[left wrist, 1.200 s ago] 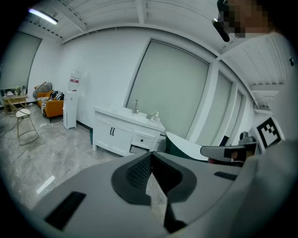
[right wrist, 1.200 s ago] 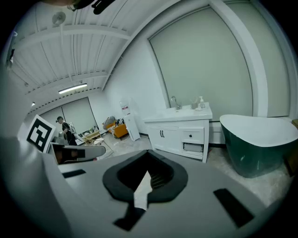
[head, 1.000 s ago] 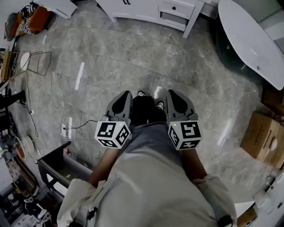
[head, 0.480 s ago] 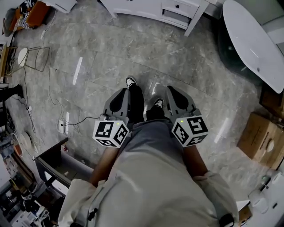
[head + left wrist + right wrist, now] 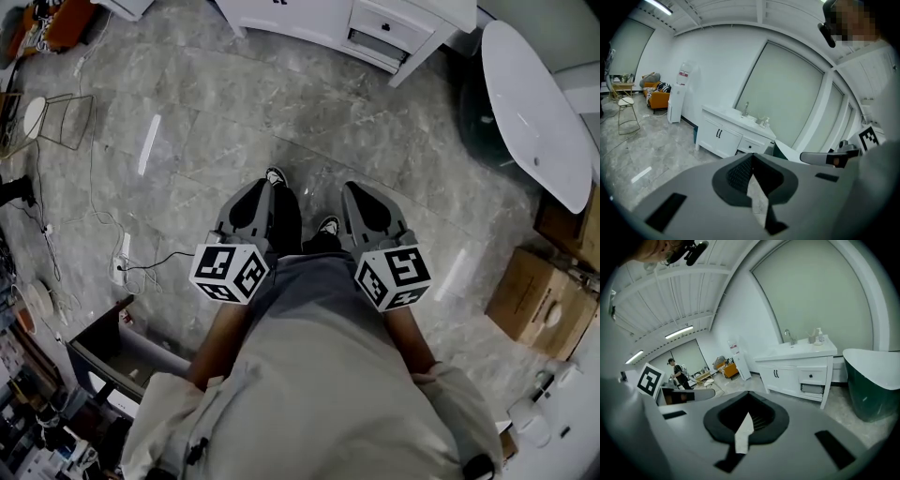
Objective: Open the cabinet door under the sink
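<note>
- The white sink cabinet [image 5: 792,373] is seen against the far wall, well apart from both grippers; two closed doors [image 5: 776,374] and one knobbed drawer [image 5: 811,376] are counted.
- A grey marble floor [image 5: 281,112] is spread in front; one bathtub [image 5: 534,103] is placed beside.
- The left gripper [image 5: 752,157] and right gripper [image 5: 748,397] are held with jaws closed together, nothing gripped.

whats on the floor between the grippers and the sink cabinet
Nothing: in the head view only bare grey stone floor runs from the left gripper and right gripper to the white sink cabinet.
</note>
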